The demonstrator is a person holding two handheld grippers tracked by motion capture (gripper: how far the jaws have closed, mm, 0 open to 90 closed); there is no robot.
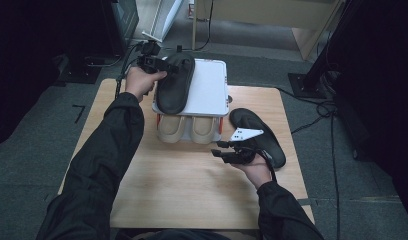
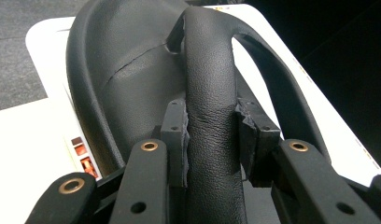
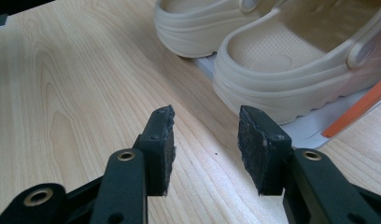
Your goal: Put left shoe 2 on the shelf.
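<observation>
On the left, our left gripper [image 1: 159, 64] pinches the strap of a black sandal [image 1: 175, 82]. That sandal lies on top of the white box [image 1: 209, 90], at the far side of the wood table [image 1: 187, 185]. The white box is a little shoe shelf w/ an open front. Inside it sit two cream clogs [image 1: 188, 128], side by side, toes poking out toward us.

To the right, a 2nd black sandal [image 1: 259, 135] lies flat on the table, just beside the box. Our right gripper [image 1: 223, 150] hovers near it, jaws apart, nothing in them.

The left gripper view shows up close what the high view can't: both pads [image 2: 175, 140] press the strap [image 2: 211, 116] from each side. The right gripper view shows the gap btw the open pads [image 3: 161, 149], w/ bare wood under them, & the clogs [image 3: 291, 70] on the shelf floor w/ an orange edge [image 3: 356, 109].
</observation>
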